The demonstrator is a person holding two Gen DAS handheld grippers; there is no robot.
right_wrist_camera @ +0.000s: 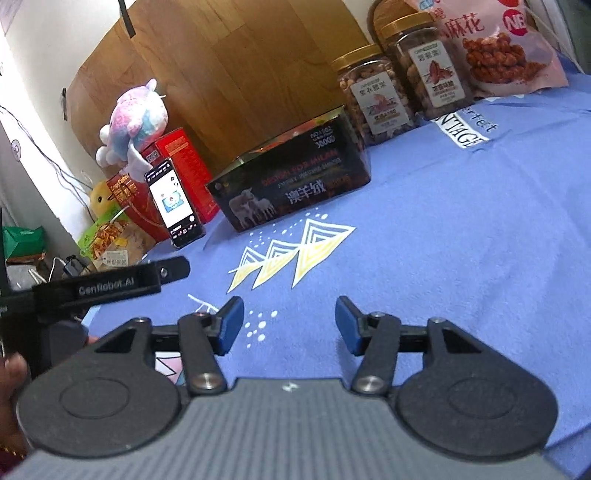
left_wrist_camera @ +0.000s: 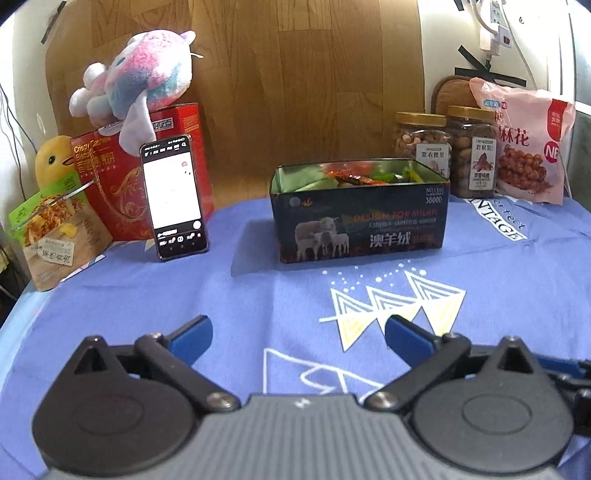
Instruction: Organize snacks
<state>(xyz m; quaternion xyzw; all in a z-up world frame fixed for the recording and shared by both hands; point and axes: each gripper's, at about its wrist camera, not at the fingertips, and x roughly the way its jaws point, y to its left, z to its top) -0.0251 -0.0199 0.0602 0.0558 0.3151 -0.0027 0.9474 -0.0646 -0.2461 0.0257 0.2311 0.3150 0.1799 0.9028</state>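
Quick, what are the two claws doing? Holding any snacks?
Left gripper: open wide, holding nothing.
Right gripper: open, holding nothing.

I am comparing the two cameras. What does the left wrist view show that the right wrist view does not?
Only the left wrist view looks into the open tin, with colourful wrappers inside, and shows a power strip on the wall. Only the right wrist view shows a green box at the left edge. Both share the phone, two nut jars and the pink snack bag.
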